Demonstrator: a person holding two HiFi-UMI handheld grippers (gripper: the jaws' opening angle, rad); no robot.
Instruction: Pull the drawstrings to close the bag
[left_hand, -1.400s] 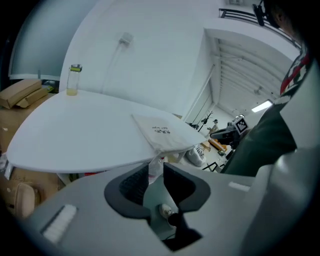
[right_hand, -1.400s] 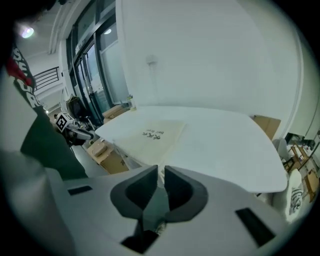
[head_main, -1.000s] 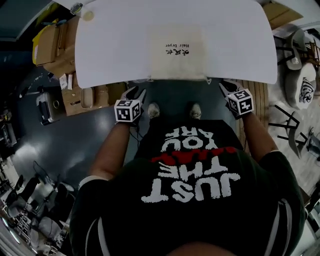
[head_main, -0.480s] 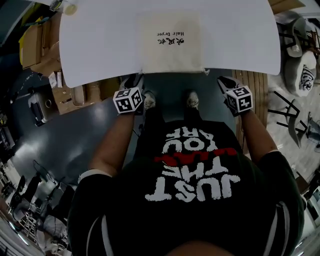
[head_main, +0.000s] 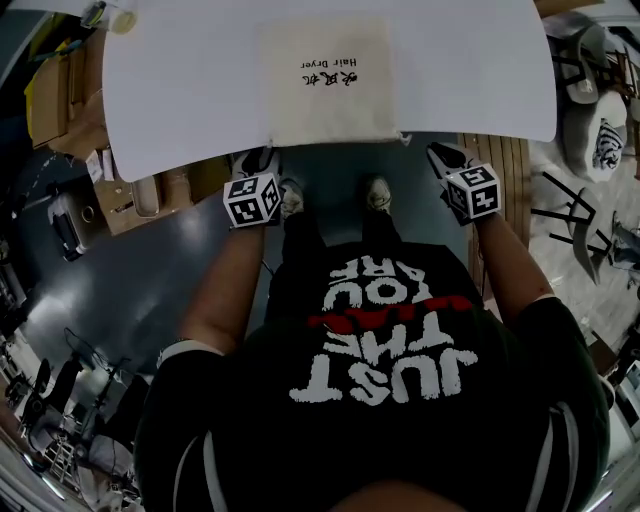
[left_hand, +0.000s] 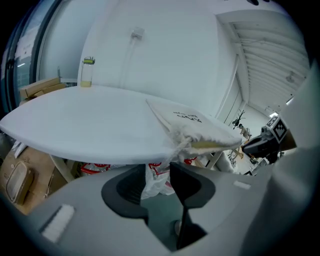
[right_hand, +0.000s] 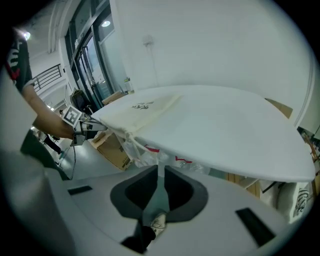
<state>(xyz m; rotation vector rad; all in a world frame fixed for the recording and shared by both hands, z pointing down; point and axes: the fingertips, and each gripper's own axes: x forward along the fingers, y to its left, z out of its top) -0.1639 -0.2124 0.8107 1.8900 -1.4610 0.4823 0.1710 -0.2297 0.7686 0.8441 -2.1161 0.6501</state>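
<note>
Two grippers hang just off the table's (head_main: 180, 90) near edge in the head view, so I judge this to be the approach, with no pull begun. The bag (head_main: 325, 80) lies flat at 12 o'clock on the table, its mouth along the near edge. The left gripper (head_main: 256, 160) sits below the mouth's 7 o'clock corner. The right gripper (head_main: 442, 156) is off toward 4 o'clock, a little apart from the other corner, where a short drawstring (head_main: 403, 138) tail pokes out.

Left gripper view: the left gripper's (left_hand: 159, 172) jaws are spread wide and hold nothing. Only the floor and a plastic sack under the table show through the gap. The bag's (left_hand: 200, 127) puckered corner sits at about 1 o'clock from the jaw tips. Its drawstring (left_hand: 180, 145) dangles just above the right-hand jaw and is not pinched. Next, I judge, this gripper needs to rise a touch toward 1 o'clock so the cord falls between the pads before it squeezes.

Right gripper view: the right gripper's (right_hand: 160, 175) jaws are pressed together on nothing that I can see. The bag (right_hand: 145, 112) lies at 11 o'clock, its drawstring (right_hand: 125, 136) hanging off the table edge well clear of the tips. This gripper would have to part its jaws and move toward 11 o'clock to take that cord.
</note>
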